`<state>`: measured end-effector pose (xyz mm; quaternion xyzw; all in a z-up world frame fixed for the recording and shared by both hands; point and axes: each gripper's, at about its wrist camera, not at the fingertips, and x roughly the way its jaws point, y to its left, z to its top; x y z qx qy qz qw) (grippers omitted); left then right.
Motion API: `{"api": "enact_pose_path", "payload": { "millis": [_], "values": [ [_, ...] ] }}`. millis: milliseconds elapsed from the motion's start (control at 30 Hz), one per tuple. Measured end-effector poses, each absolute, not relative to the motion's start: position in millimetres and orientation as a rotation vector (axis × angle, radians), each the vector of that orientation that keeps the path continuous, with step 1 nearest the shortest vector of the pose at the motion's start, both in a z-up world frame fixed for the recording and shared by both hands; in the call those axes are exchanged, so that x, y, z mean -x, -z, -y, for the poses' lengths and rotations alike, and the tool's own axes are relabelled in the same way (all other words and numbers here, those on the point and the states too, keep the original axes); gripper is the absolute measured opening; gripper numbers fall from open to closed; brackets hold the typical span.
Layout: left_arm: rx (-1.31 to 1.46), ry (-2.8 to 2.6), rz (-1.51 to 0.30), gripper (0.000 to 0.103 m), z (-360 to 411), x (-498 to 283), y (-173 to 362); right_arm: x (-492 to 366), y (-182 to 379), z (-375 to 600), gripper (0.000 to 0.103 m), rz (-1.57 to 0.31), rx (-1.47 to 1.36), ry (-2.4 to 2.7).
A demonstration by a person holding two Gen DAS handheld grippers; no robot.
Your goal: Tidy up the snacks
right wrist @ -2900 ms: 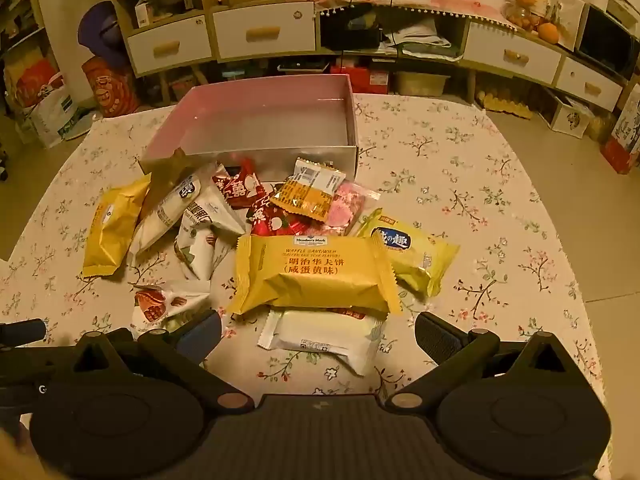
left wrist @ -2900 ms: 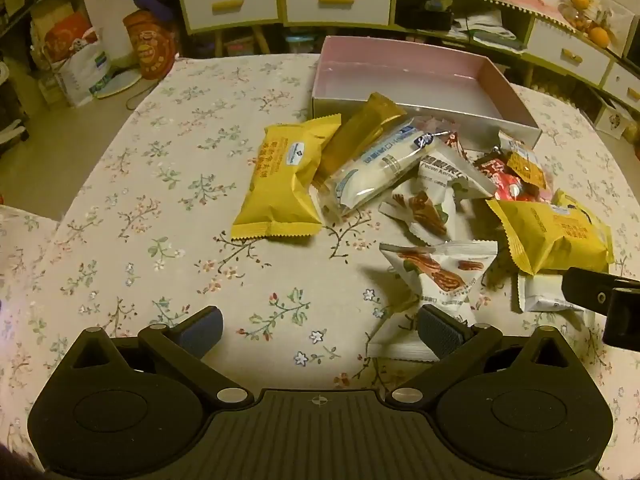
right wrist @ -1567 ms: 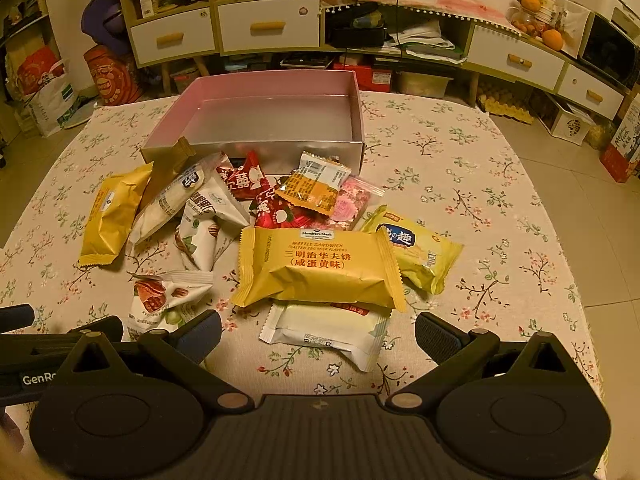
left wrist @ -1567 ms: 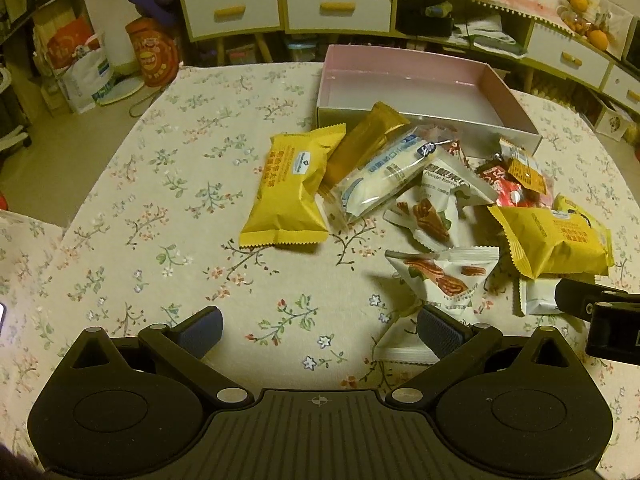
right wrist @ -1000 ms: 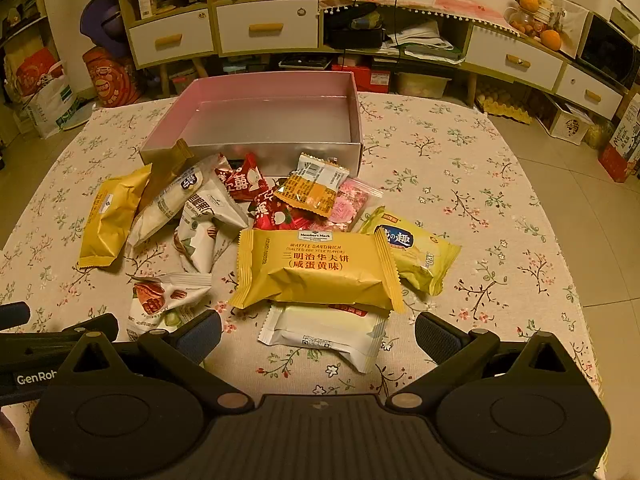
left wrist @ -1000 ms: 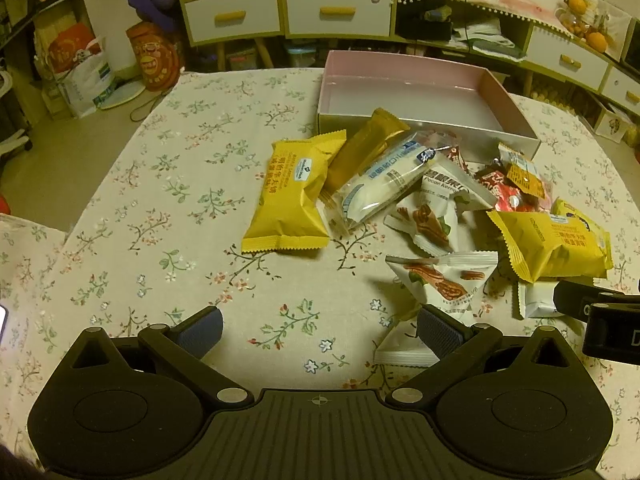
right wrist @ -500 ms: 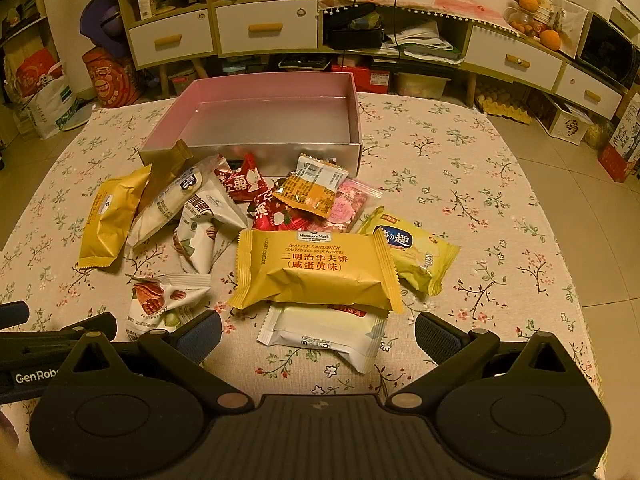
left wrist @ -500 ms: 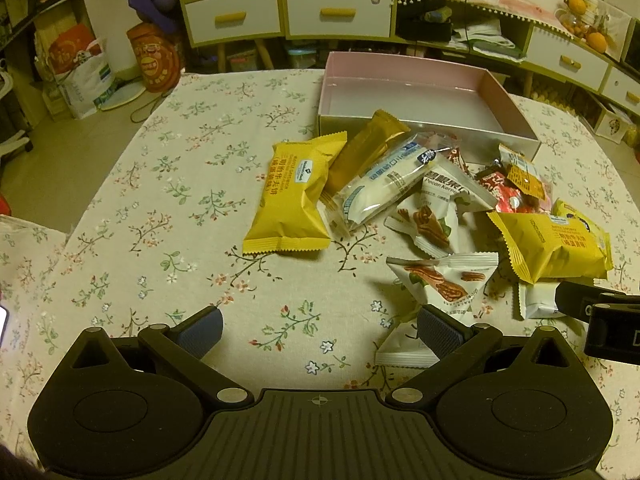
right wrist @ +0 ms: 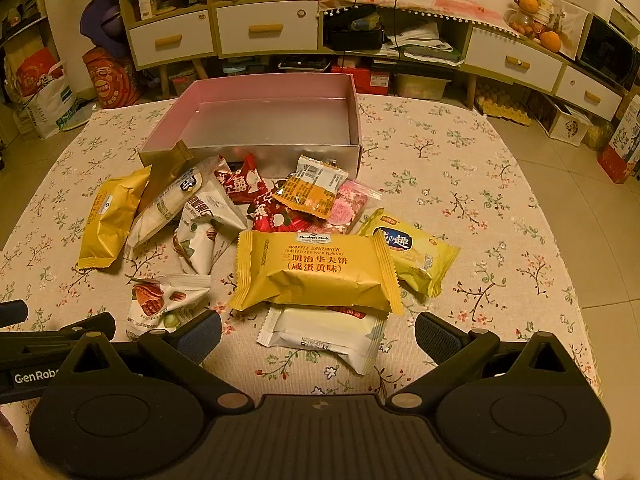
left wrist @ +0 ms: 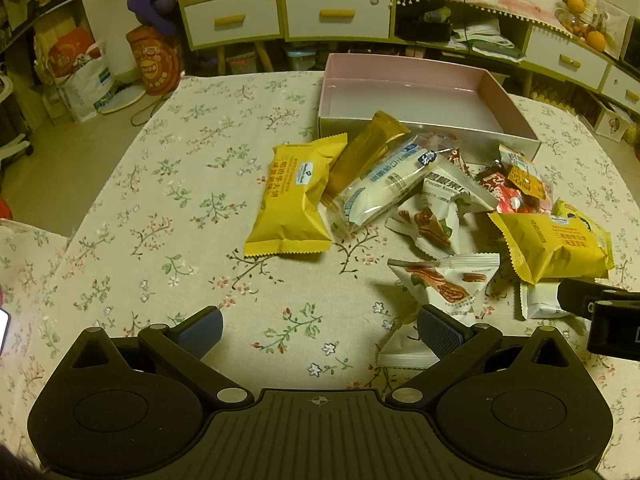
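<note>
Several snack packets lie in a heap on a floral tablecloth in front of an empty pink box [left wrist: 404, 80] [right wrist: 276, 92]. A yellow waffle packet [left wrist: 294, 196] lies at the heap's left, and a second yellow waffle packet [right wrist: 316, 272] lies over a white packet [right wrist: 324, 334]. A white pecan packet [left wrist: 444, 280] lies near the left gripper's right finger. My left gripper [left wrist: 320, 330] is open and empty, above the cloth. My right gripper [right wrist: 318, 336] is open and empty, its fingers either side of the white packet's near end.
The table's right edge [right wrist: 560, 240] drops to a tiled floor. Drawer cabinets [right wrist: 264, 28] and shelves stand behind the table. Bare cloth [left wrist: 160, 208] lies left of the heap. The right gripper's side [left wrist: 600, 312] shows at the left wrist view's right edge.
Both grippers have barely moved, drifting slightly back from the heap. The snacks and the box lie as before.
</note>
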<state>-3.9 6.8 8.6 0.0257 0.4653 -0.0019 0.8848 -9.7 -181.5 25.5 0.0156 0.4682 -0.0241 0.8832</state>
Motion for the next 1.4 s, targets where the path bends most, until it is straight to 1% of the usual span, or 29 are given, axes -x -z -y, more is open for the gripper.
{"api": "enact_pose_path", "payload": {
  "millis": [133, 300, 400, 533, 633, 767, 833, 933, 967, 1000, 1100, 1167, 1367, 1400],
  "values": [
    [-0.063, 0.01, -0.96, 0.103, -7.2, 3.5, -9.0, 9.5, -26.0, 182.9, 0.073, -0.964, -0.042, 0.044],
    [-0.088, 0.08, -0.892, 0.103, -10.7, 4.4, -12.5, 10.3, -25.9, 187.8, 0.073, -0.929, -0.054, -0.003],
    [-0.123, 0.15, -0.899, 0.103, -9.6, 1.5, -11.5, 8.1, -24.4, 190.4, 0.073, -0.935, -0.061, -0.071],
    [-0.1, 0.283, -0.898, 0.103, -13.0, -9.7, -13.3, 1.4, -25.7, 194.4, 0.073, -0.941, -0.104, -0.171],
    [-0.139, 0.396, -0.889, 0.102, -12.6, -23.3, -17.2, -6.2, -33.1, 198.2, 0.071, -0.912, -0.076, -0.264],
    [-0.197, 0.497, -0.809, 0.101, -16.9, -42.8, -17.1, -22.9, -43.7, 210.9, 0.065, -0.857, -0.024, -0.47],
    [-0.189, 0.552, -0.806, 0.095, -20.2, -55.6, -14.8, -28.0, -44.5, 220.2, 0.065, -0.827, -0.011, -0.559],
    [-0.182, 0.623, -0.797, 0.089, -21.9, -72.3, -12.0, -33.8, -35.0, 225.3, 0.065, -0.838, 0.066, -0.625],
    [-0.187, 0.648, -0.793, 0.085, -21.6, -77.1, -10.9, -35.3, -30.7, 226.4, 0.064, -0.851, 0.094, -0.632],
    [-0.195, 0.661, -0.794, 0.078, -20.1, -82.0, -9.1, -37.0, -25.4, 225.8, 0.061, -0.863, 0.124, -0.642],
    [-0.188, 0.706, -0.808, 0.064, -17.8, -97.3, -1.4, -42.4, -11.4, 227.1, 0.055, -0.906, 0.183, -0.668],
    [-0.173, 0.718, -0.818, 0.061, -16.8, -104.5, 3.0, -41.9, -7.0, 229.4, 0.055, -0.902, 0.214, -0.679],
    [-0.188, 0.69, -0.848, 0.059, -13.7, -119.5, 18.3, -49.6, 4.1, 229.5, 0.053, -0.921, 0.289, -0.675],
    [-0.182, 0.682, -0.856, 0.059, -13.8, -121.7, 20.1, -50.2, 6.8, 227.8, 0.049, -0.922, 0.31, -0.672]
  ]
}}
